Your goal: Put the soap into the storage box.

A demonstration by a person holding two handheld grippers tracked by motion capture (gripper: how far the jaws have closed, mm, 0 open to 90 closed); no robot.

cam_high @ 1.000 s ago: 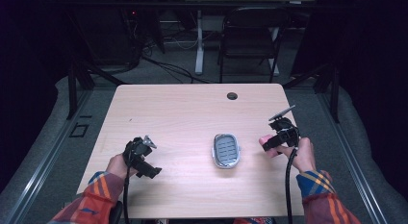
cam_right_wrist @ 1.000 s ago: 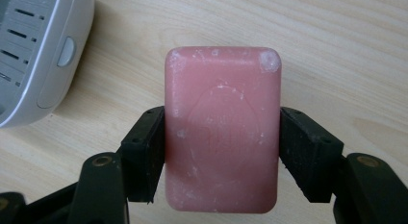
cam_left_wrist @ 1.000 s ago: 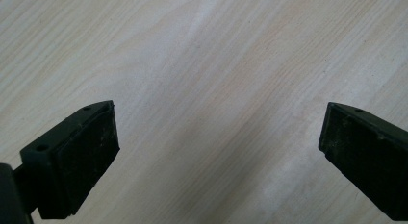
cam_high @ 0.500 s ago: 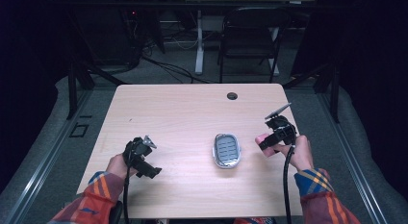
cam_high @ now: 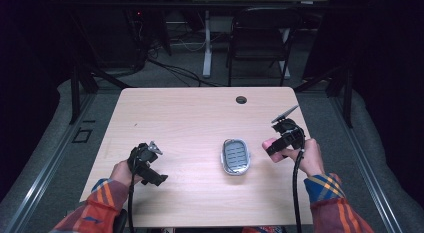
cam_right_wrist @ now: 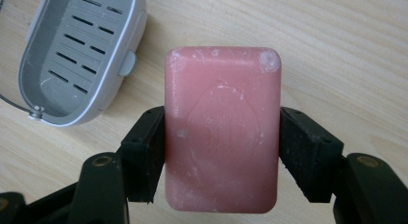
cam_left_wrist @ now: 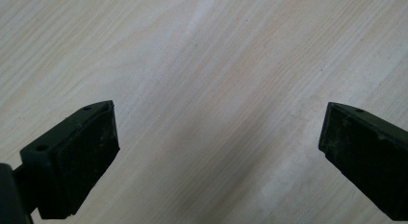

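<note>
Right claw point(cam_right_wrist: 222, 152) of mine is pinching a pink rectangular bar of soap point(cam_right_wrist: 222, 132), one black pad pressed against each long side of it, so the bar stands out between the jaws with its worn, whitish-flecked face toward the camera that rides on the claw. From above, the same right claw point(cam_high: 274, 145) sits over the right part of the pale wooden counter point(cam_high: 190, 113), and the soap point(cam_high: 268, 142) shows as a small pink spot at its tip, held clear of the wood. Just to the left of it lies a grey oval plastic soap dish with a slotted floor point(cam_high: 235, 156), resting flat near the middle of the counter and close to the soap without touching it. In the right gripper view that dish point(cam_right_wrist: 77, 56) lies up and to the left of the bar, its slots bare. My left claw point(cam_high: 151, 165) is over the left part of the counter, well apart from the dish. Its own camera shows the left claw point(cam_left_wrist: 219, 142) spread wide with nothing but bare wood grain between the two pads
</note>
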